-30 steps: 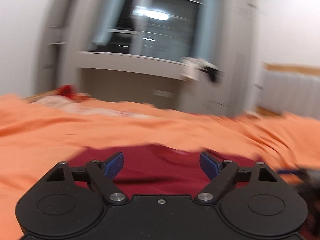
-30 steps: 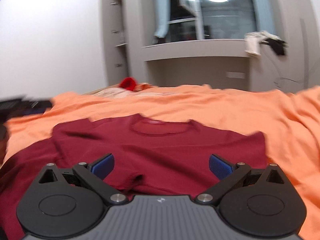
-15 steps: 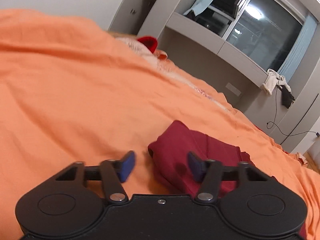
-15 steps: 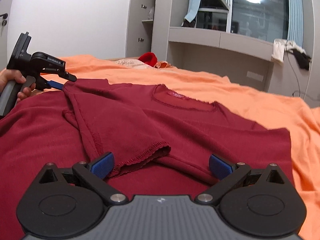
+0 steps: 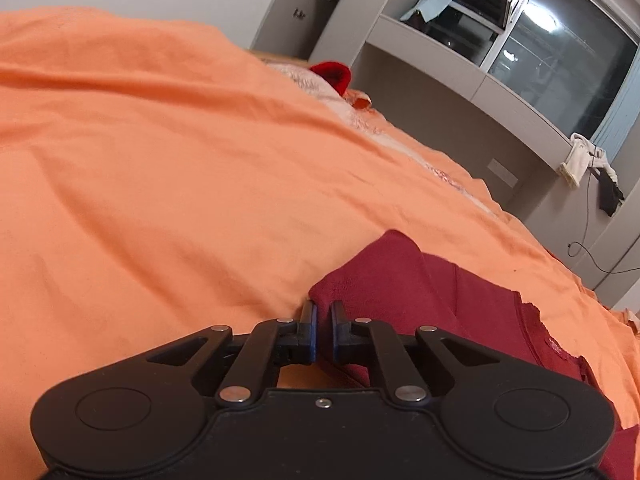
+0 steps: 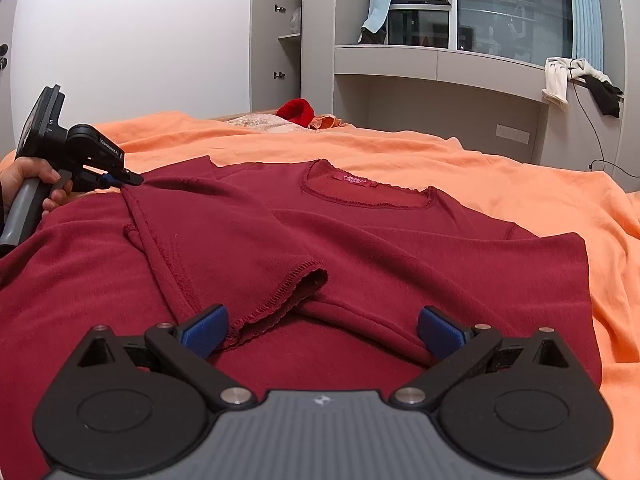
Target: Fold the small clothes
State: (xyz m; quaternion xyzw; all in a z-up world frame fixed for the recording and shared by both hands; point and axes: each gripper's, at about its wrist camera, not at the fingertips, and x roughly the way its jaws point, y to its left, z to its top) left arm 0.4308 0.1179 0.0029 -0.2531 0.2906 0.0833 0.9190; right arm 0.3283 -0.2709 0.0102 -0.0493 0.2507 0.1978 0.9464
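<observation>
A dark red long-sleeved top [image 6: 360,236] lies flat on the orange bedspread [image 6: 500,168], neck away from me. Its left sleeve [image 6: 224,256] is folded across the chest, cuff near the right gripper. My left gripper [image 5: 323,316] is shut on the folded shoulder edge of the top [image 5: 400,276]; it also shows in the right wrist view [image 6: 128,179], at the top's left side. My right gripper [image 6: 322,330] is open and empty, low over the top's middle, jaws wide apart.
The orange bedspread [image 5: 160,168] covers the whole bed. A red item and pale cloth [image 6: 296,114] lie at the bed's far end. Grey shelving and a window ledge [image 6: 440,66] stand behind, with clothes hanging at the right [image 6: 580,80].
My left gripper has shut on the folded shoulder edge of the top; half a second ago its jaws were open around it. The right gripper has stayed open over the top.
</observation>
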